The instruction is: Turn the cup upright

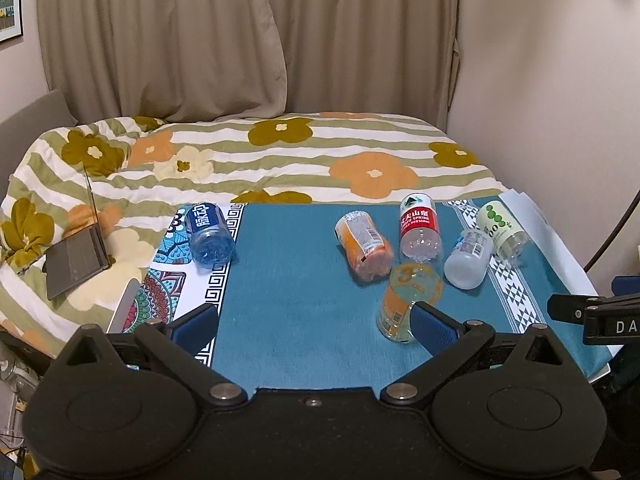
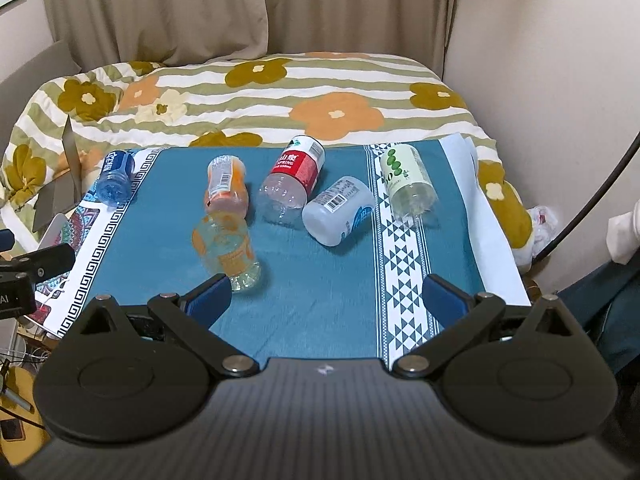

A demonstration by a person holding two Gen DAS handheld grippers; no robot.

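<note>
Several cut-off plastic bottle cups lie on their sides on a teal cloth (image 1: 296, 288) (image 2: 328, 280). Nearest is a clear cup with an orange label (image 1: 408, 300) (image 2: 228, 252). Behind it lie an orange cup (image 1: 364, 246) (image 2: 226, 186), a red-labelled cup (image 1: 418, 228) (image 2: 294, 180), a white cup (image 1: 468, 258) (image 2: 340, 210) and a green-labelled cup (image 1: 504, 228) (image 2: 406, 180). A blue cup (image 1: 208, 236) (image 2: 114, 178) lies at the far left. My left gripper (image 1: 316, 324) is open, its right finger in front of the clear orange-labelled cup. My right gripper (image 2: 328, 300) is open and empty.
The cloth covers a small table in front of a bed with a flowered blanket (image 1: 280, 160). A laptop (image 1: 78, 260) sits open on the bed at the left. Curtains and a wall stand behind. The other gripper's body shows at the right edge (image 1: 600, 320).
</note>
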